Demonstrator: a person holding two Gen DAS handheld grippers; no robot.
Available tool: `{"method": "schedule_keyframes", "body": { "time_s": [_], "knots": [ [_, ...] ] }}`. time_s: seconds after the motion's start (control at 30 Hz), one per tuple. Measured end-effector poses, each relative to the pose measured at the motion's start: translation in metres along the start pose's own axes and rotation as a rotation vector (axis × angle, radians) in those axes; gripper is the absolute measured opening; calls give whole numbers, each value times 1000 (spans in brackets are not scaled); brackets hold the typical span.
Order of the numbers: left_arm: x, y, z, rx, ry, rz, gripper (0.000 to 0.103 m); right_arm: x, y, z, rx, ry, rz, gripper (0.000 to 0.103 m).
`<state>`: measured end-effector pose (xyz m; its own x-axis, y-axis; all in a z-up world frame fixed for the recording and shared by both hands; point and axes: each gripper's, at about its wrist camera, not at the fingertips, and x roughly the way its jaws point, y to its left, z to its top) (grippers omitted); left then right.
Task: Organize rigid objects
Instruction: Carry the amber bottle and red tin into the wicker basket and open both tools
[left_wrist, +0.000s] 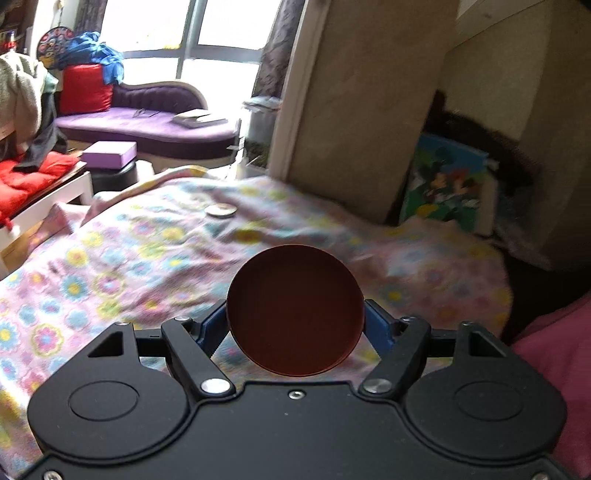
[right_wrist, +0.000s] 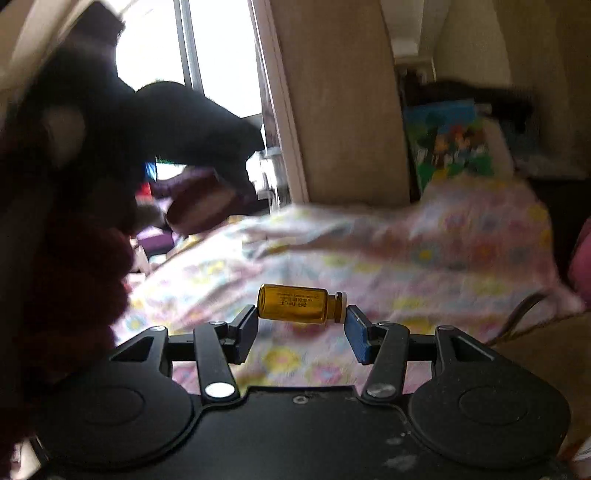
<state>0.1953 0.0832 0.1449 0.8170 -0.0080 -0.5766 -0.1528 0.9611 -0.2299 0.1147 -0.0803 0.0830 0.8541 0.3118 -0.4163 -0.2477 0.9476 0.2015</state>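
Your left gripper (left_wrist: 295, 325) clamped a round dark-red tin (left_wrist: 294, 311) above the flowered pink blanket (left_wrist: 110, 266). Your right gripper (right_wrist: 302, 325) gripped a small amber glass vial (right_wrist: 301, 304) lying sideways, end to end. A small silver lid (left_wrist: 221, 210) lay far off on the blanket.

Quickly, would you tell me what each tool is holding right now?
Left tool: shut on the dark red round tin.
Right tool: shut on the amber vial, gripped end to end.
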Motion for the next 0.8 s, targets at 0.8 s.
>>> {"method": "schedule_keyframes", "body": {
  "time_s": [0.8],
  "knots": [
    [2, -93, -62, 183, 263, -309, 71, -149, -109, 19, 60, 68, -415, 51]
  ]
}}
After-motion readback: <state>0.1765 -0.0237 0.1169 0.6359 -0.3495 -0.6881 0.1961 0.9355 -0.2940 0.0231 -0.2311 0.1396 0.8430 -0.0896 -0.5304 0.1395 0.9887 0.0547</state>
